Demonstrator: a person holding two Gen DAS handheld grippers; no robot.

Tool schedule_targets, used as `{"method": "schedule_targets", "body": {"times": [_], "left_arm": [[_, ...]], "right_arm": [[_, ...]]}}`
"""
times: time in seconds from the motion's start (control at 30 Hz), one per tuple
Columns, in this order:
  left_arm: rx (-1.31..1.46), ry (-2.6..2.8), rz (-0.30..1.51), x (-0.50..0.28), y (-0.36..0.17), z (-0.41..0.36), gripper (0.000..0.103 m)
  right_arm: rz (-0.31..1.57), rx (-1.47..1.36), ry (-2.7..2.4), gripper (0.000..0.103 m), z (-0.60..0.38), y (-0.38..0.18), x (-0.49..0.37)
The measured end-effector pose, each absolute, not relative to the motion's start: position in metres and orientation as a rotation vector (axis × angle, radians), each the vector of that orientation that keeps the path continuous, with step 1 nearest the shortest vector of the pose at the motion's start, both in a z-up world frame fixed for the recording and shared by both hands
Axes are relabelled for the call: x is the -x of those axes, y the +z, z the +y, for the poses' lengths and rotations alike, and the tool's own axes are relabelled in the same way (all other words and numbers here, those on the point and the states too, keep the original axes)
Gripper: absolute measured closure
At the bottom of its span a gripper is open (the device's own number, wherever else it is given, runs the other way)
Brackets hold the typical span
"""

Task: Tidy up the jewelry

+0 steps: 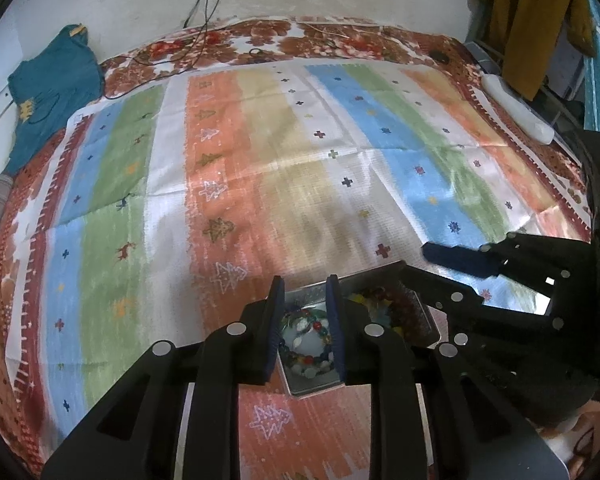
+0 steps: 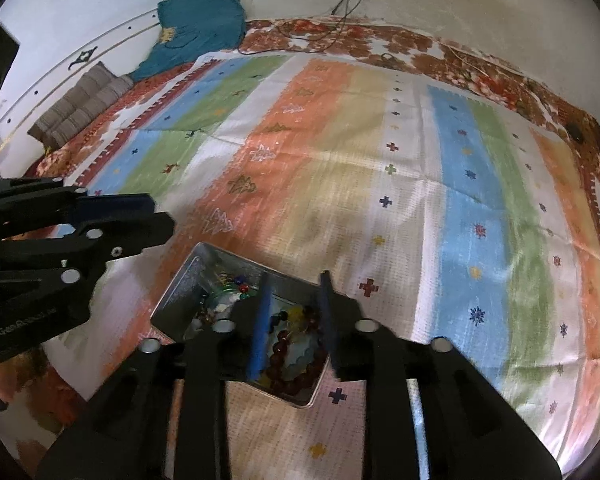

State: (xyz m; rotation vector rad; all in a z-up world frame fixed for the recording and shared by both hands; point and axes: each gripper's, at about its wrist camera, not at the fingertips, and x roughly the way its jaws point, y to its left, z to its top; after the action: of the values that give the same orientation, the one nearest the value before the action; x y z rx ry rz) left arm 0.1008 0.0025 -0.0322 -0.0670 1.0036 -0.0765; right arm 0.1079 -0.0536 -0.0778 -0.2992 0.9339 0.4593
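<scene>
A metal tin box [image 1: 312, 386] with two compartments sits on the striped cloth. My left gripper [image 1: 306, 286] is open above the left compartment, where a multicoloured bead bracelet [image 1: 308, 338] lies. My right gripper [image 2: 294, 282] is open above the right compartment, where a dark red bead bracelet [image 2: 284, 356] and coloured beads [image 2: 296, 314] lie. The box also shows in the right wrist view [image 2: 180, 280], with the multicoloured bracelet [image 2: 236, 286] in its far compartment. Neither gripper holds anything. Each gripper shows in the other's view: the right one [image 1: 452, 258], the left one [image 2: 152, 216].
The striped cloth [image 1: 260, 160] covers a bed with a floral sheet [image 1: 340, 40]. A teal garment [image 1: 52, 92] lies at the far left by the wall. Cables [image 1: 204, 12] hang down the wall. A white object [image 1: 518, 108] lies at the right edge.
</scene>
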Motion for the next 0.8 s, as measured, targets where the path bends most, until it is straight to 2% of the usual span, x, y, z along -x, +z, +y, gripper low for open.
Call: {"method": "schedule_targets", "body": {"times": [0.23,0.3,0.43,0.5,0.8], "left_arm": [[0.081,-0.049,0.985,-0.081,-0.027,0.006,0.066],[0.081,-0.045,0.975,-0.073,-0.025,0.004,0.057],[0.093,-0.077,0.966,-0.058,-0.020,0.001,0.050],[0.100,-0.082,0.952,-0.049,-0.016,0.002,0.040],[0.070,-0.074,0.924,-0.021,-0.014,-0.001,0.030]], "right_arm": [[0.908,0.259,0.431,0.059,-0.068,-0.068,-0.095],[0.893,0.246,0.428,0.056,-0.072,-0.063,-0.088],[0.861,0.247,0.423,0.052,-0.078,-0.055,-0.074],[0.840,0.244,0.425,0.049,-0.082,-0.050,-0.065],[0.792,0.235,0.452,0.035,-0.091,-0.041,-0.041]]}}
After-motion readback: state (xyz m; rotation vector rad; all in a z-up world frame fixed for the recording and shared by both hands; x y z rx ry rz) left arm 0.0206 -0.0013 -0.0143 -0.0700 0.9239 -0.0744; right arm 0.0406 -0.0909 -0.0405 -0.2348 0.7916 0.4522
